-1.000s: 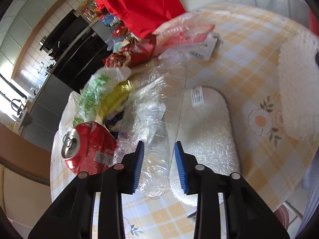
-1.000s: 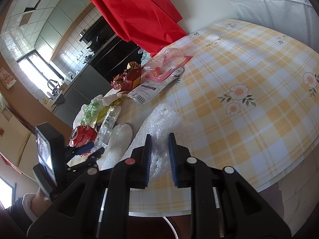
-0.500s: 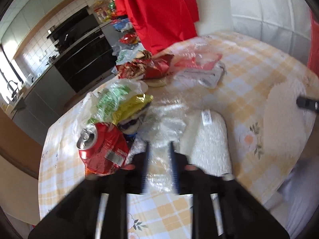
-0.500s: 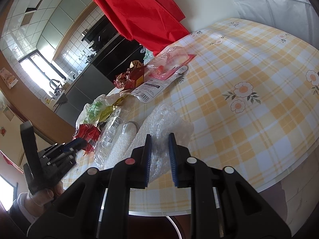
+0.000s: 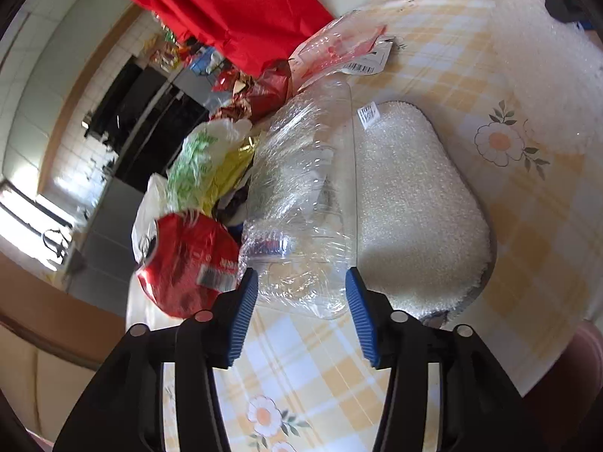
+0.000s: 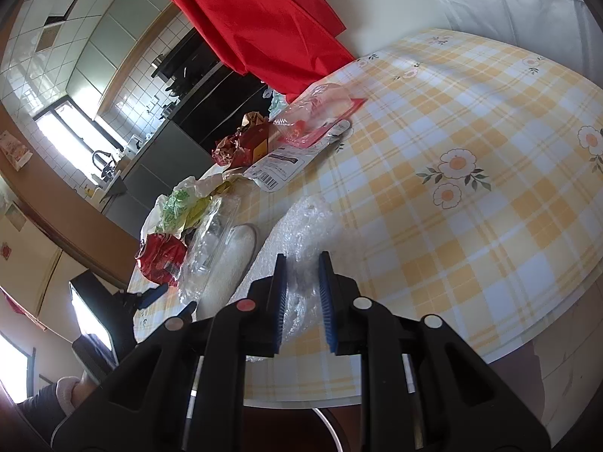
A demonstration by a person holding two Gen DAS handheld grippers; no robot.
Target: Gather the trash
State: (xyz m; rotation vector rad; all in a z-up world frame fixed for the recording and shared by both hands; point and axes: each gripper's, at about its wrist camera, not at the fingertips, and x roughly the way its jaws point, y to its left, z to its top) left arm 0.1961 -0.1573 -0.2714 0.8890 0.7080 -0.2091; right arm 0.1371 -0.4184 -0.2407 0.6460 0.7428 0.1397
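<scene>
Round table (image 6: 490,226), glossy cloth in yellow-and-white check with printed daisies. Trash sits in a loose line along its left edge

Counted, from the near edge outward:
- 1 crushed clear plastic bottle (image 5: 301,203), ribbed and wrinkled, lying on its side
- 1 crushed red can (image 5: 184,260), dented metal with a barcode label, just left of the bottle
- 1 white foam pad (image 5: 418,207), pebbled surface, rounded oblong with a small barcode sticker, touching the bottle's right side
- 1 sheet of bubble wrap (image 6: 312,233), clear and crinkled, toward the near edge
- 1 thin white bag with green print (image 5: 192,162) and 1 yellow foil wrapper (image 5: 230,162) behind the can
- red foil wrappers (image 6: 241,143), number unclear
- 1 clear blister pack on red card (image 6: 320,113), farthest out

Left gripper (image 5: 299,312): jaws opening, blue ribbed pads either side of the bottle's near end; I cannot see them pressing on it

Right gripper (image 6: 301,293): jaws narrow, clamped on a bunched fold of the bubble wrap

Red fabric (image 6: 256,26) hangs beyond the far edge
</scene>
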